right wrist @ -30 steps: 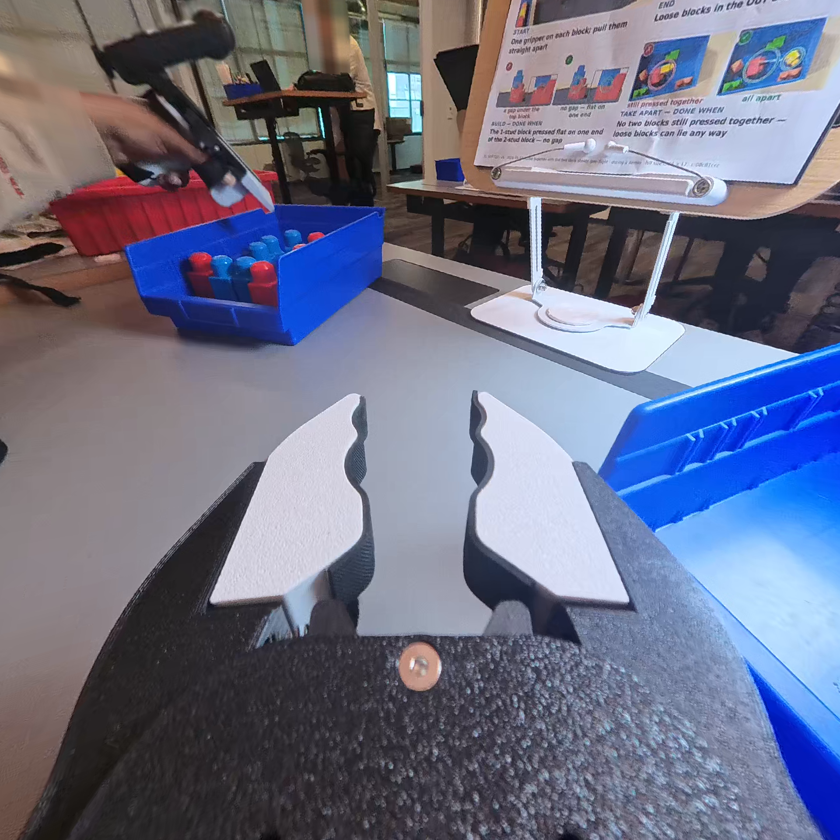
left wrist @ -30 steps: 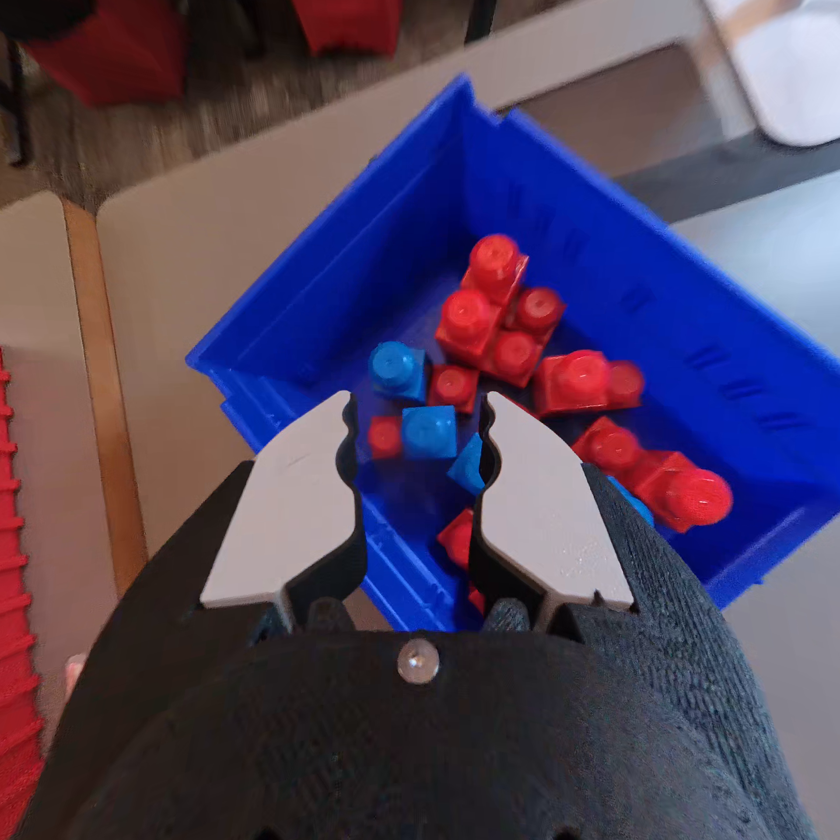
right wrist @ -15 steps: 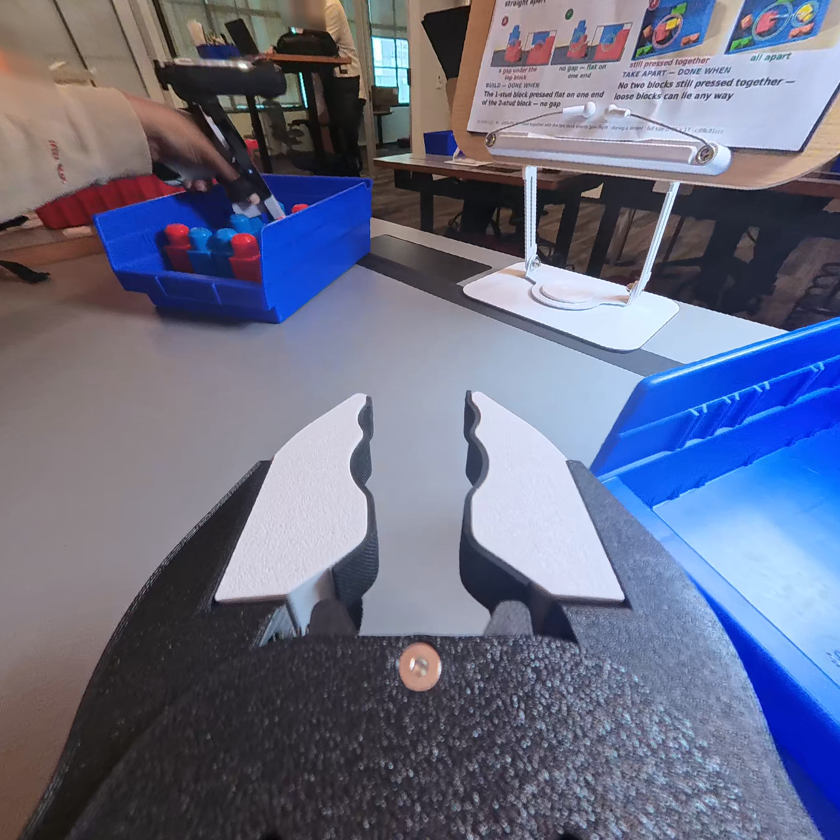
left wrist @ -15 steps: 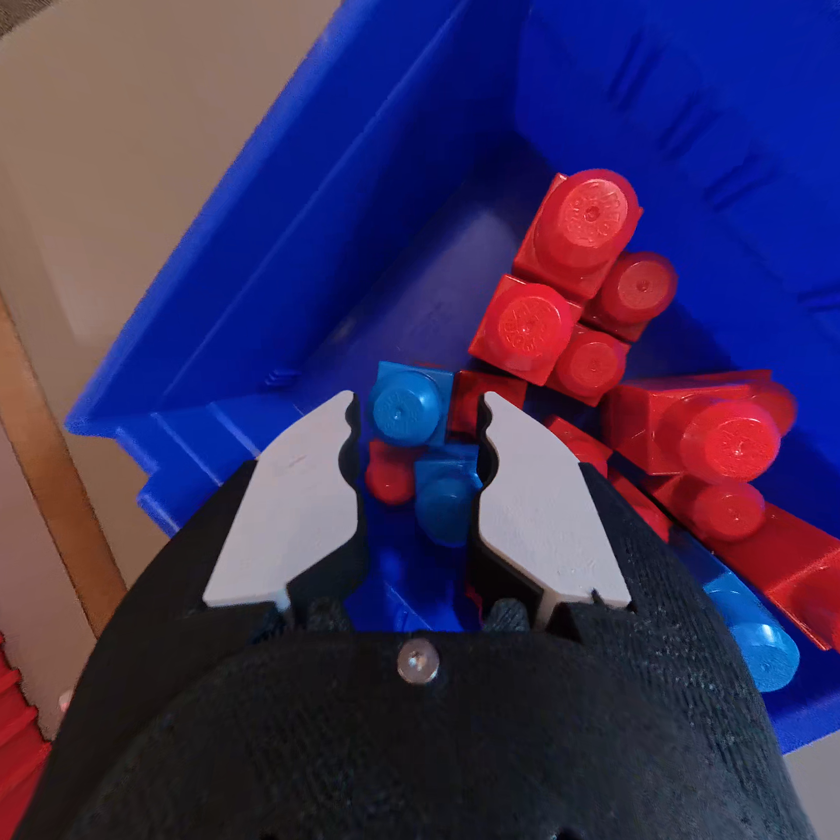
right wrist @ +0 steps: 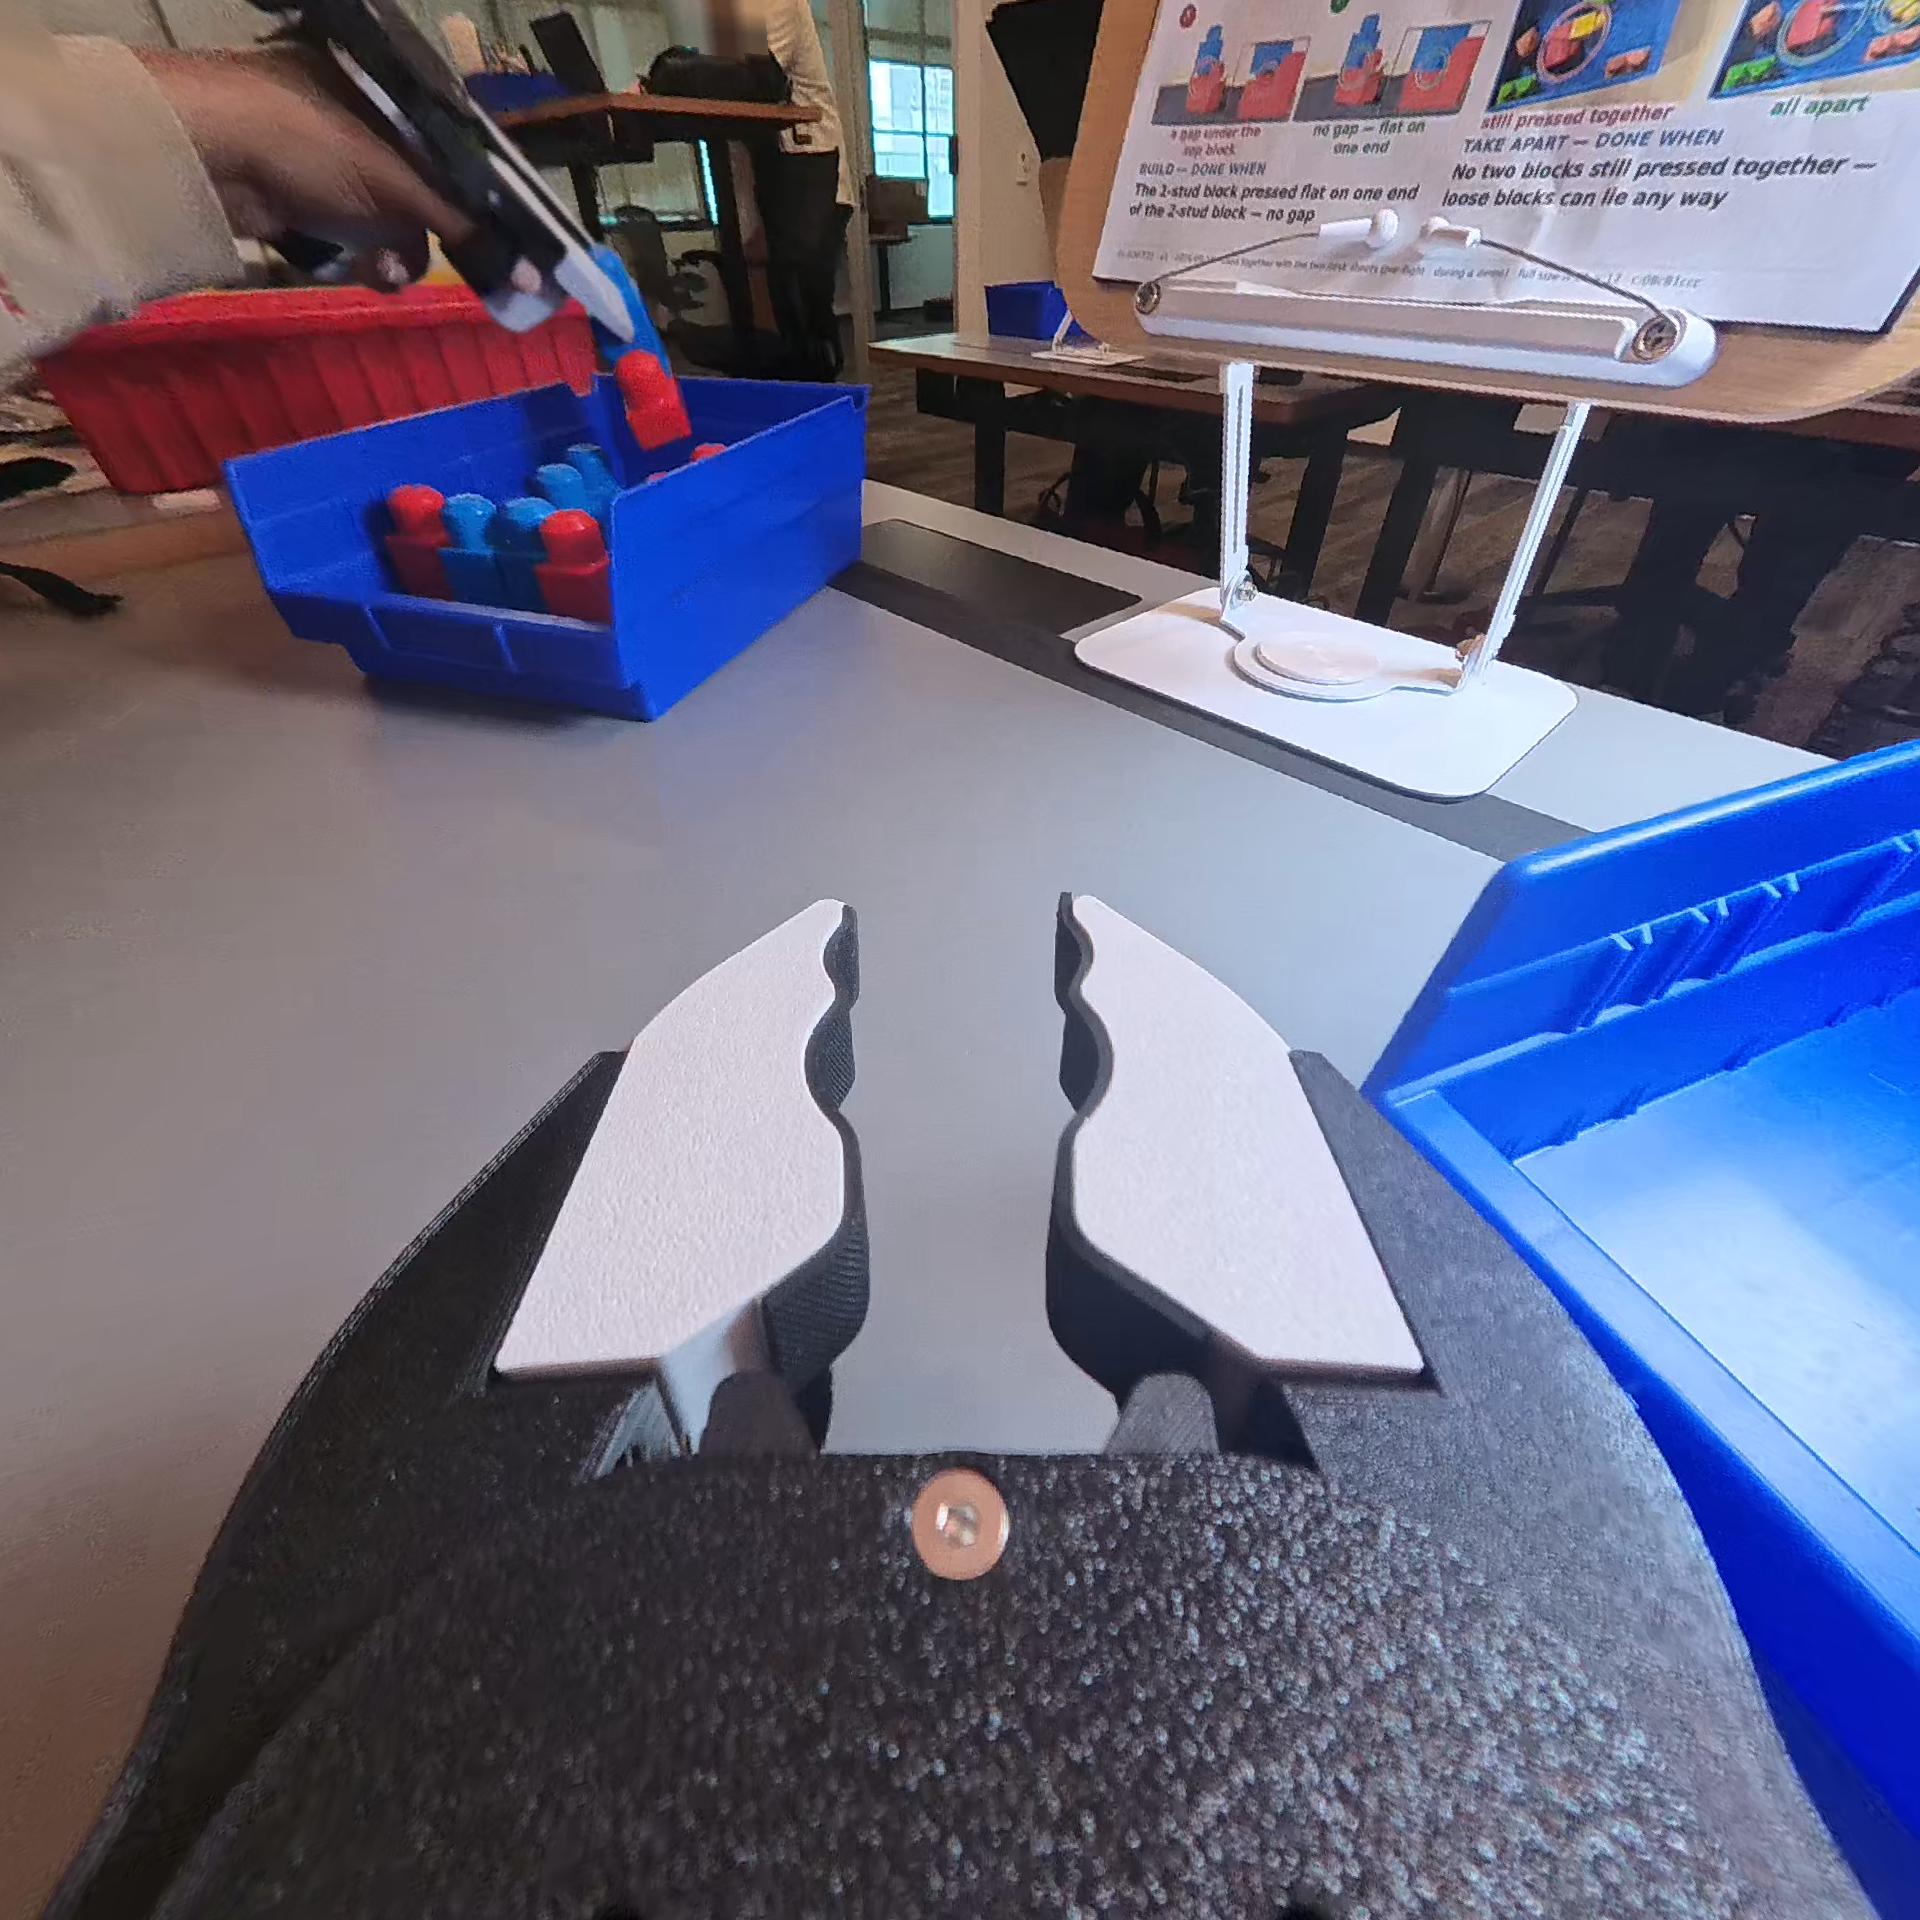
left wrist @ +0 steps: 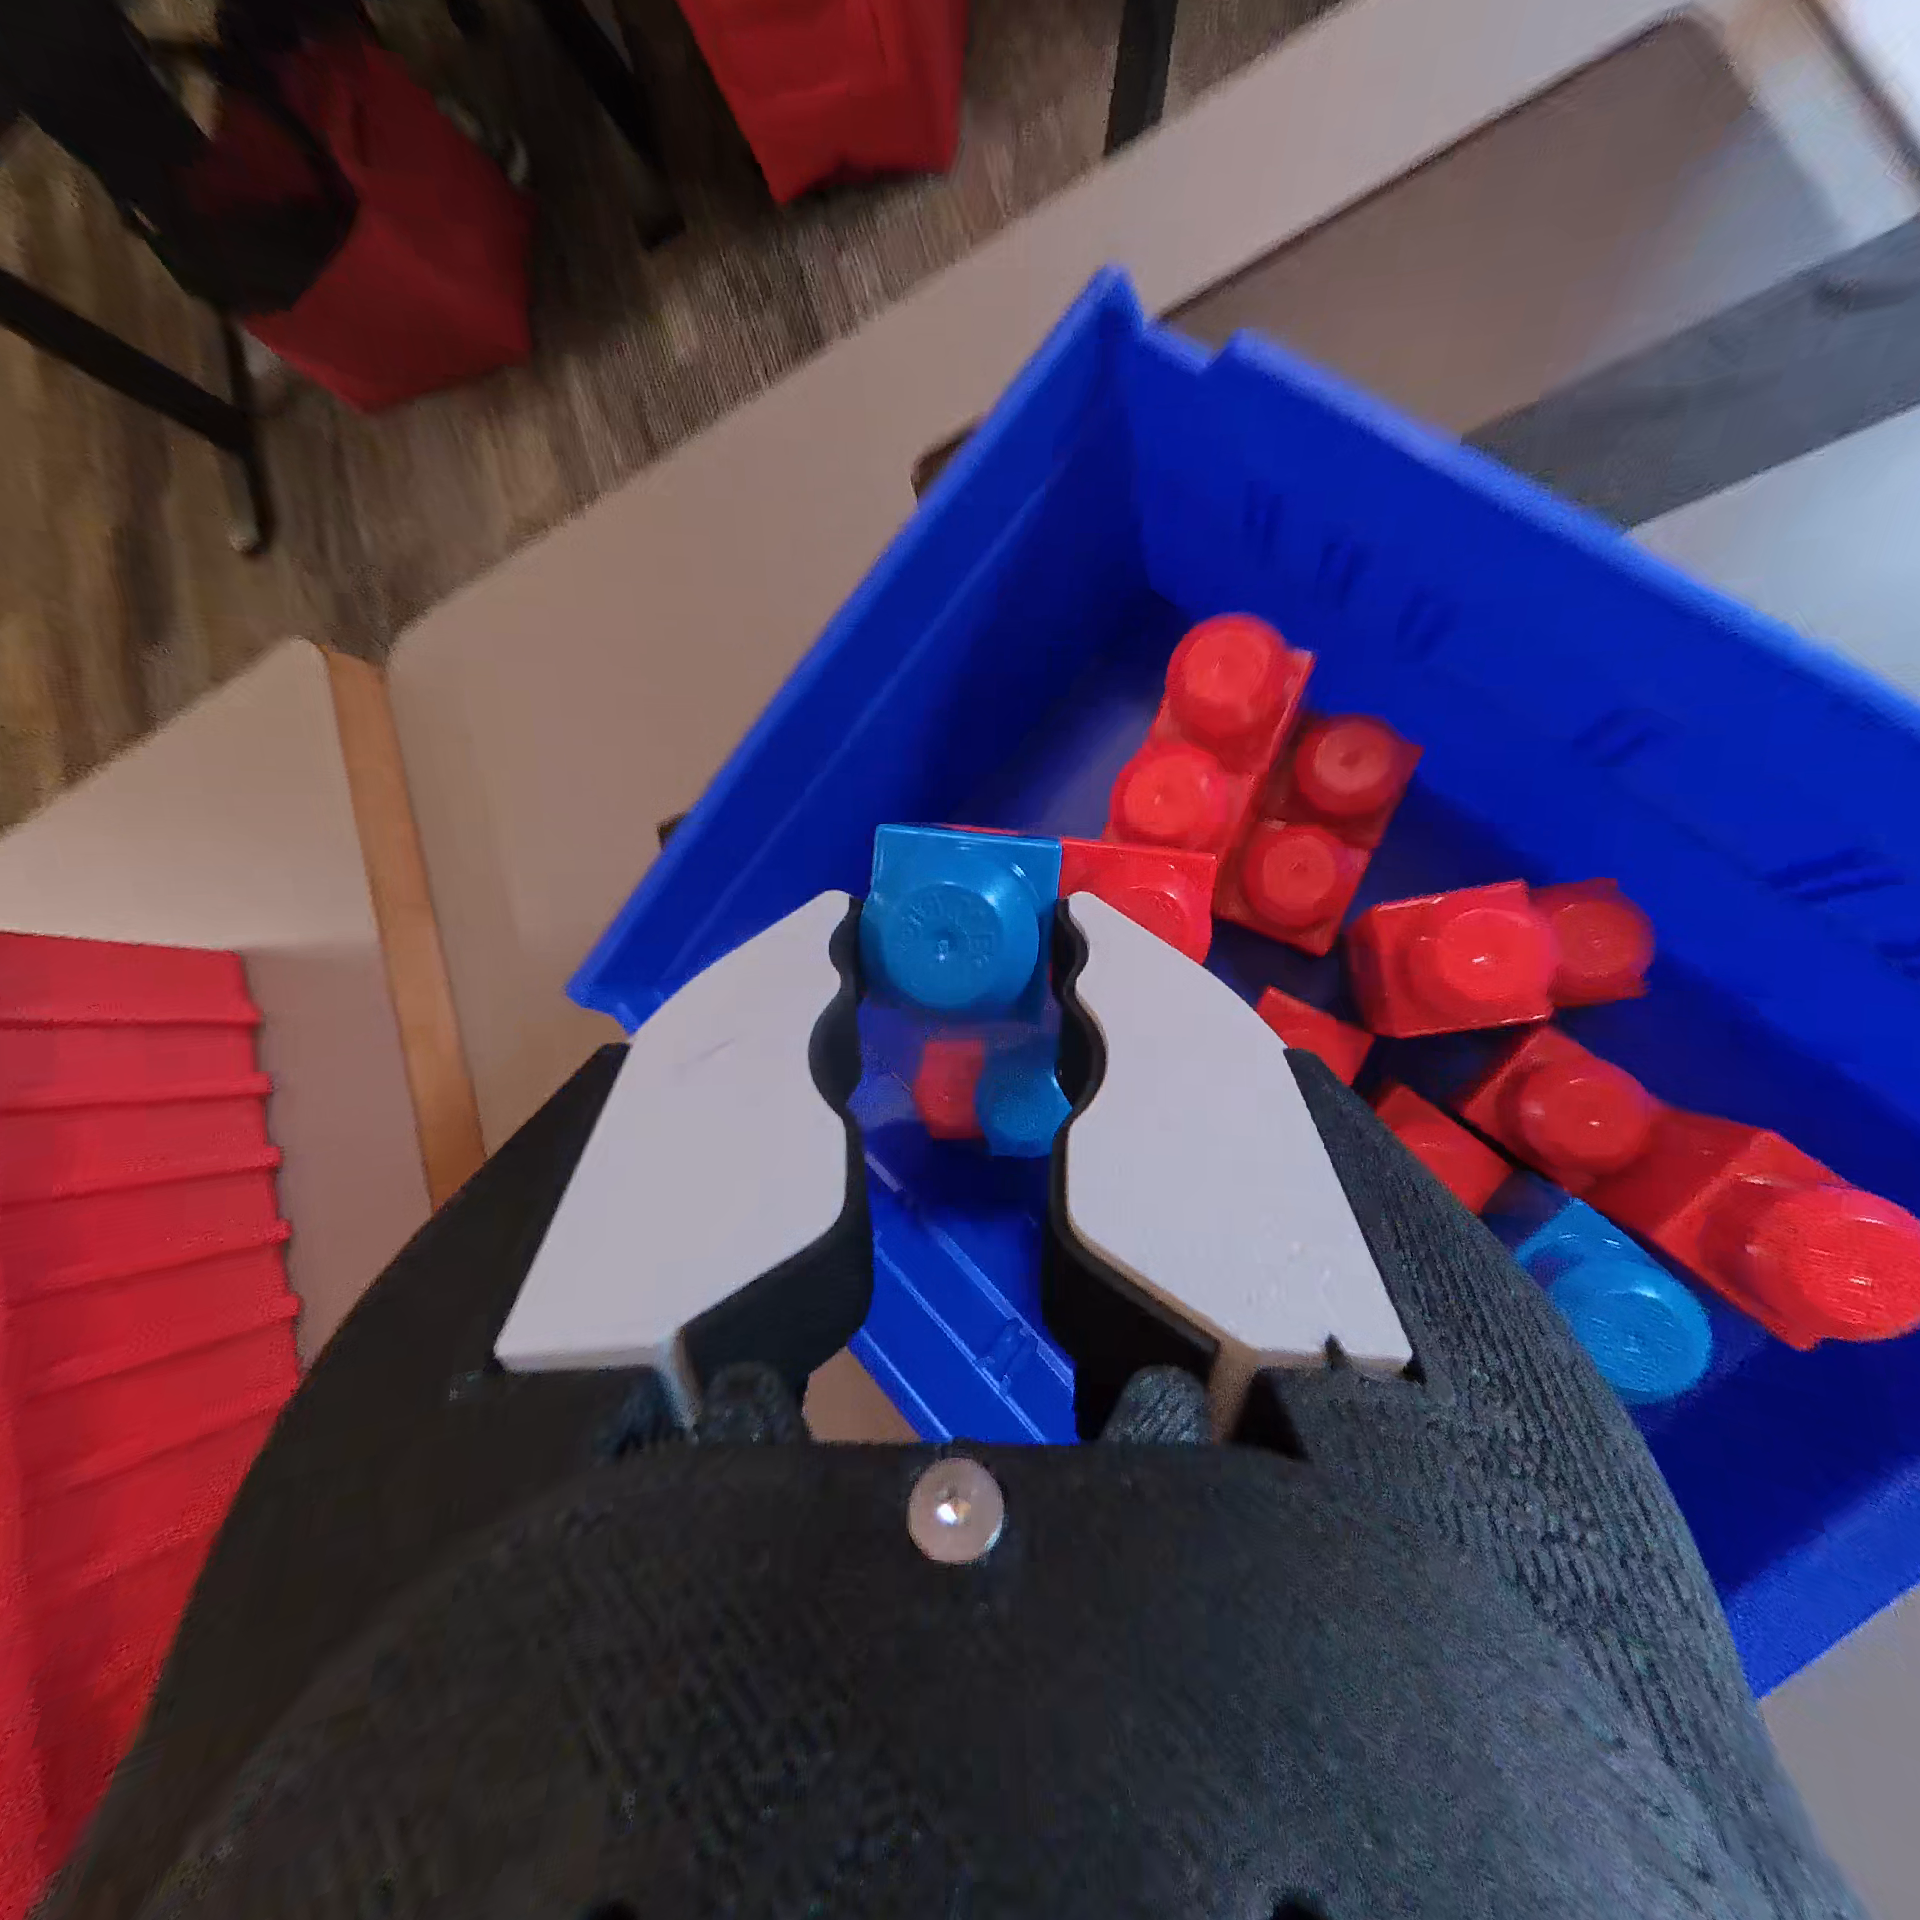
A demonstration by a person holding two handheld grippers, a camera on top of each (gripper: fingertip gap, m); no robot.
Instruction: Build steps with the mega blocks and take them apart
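My left gripper point(left wrist: 951, 920) is shut on a blue mega block point(left wrist: 951, 945) and holds it up over the blue bin point(left wrist: 1558, 623). A red block point(left wrist: 1138, 899) is joined to the blue one. The right wrist view shows the left gripper point(right wrist: 597, 296) above the bin point(right wrist: 707, 582), with the red block point(right wrist: 649, 400) hanging under the blue one. Several loose red blocks point(left wrist: 1455, 966) and blue blocks point(left wrist: 1610, 1330) lie in the bin. My right gripper point(right wrist: 956, 935) is open and empty, low over the grey table point(right wrist: 520, 883).
A second blue bin point(right wrist: 1662, 1039) stands at my right gripper's right, with no blocks showing in it. A white stand with an instruction sheet point(right wrist: 1340, 686) is at the table's back. A red crate point(right wrist: 260, 364) sits behind the block bin, left in the left wrist view point(left wrist: 104, 1195). There is about 50 centimeters between the tips of the two grippers.
My left gripper went down into the bin, shut on the blue block and lifted it out with the red block attached. My right gripper barely moved and stayed open.
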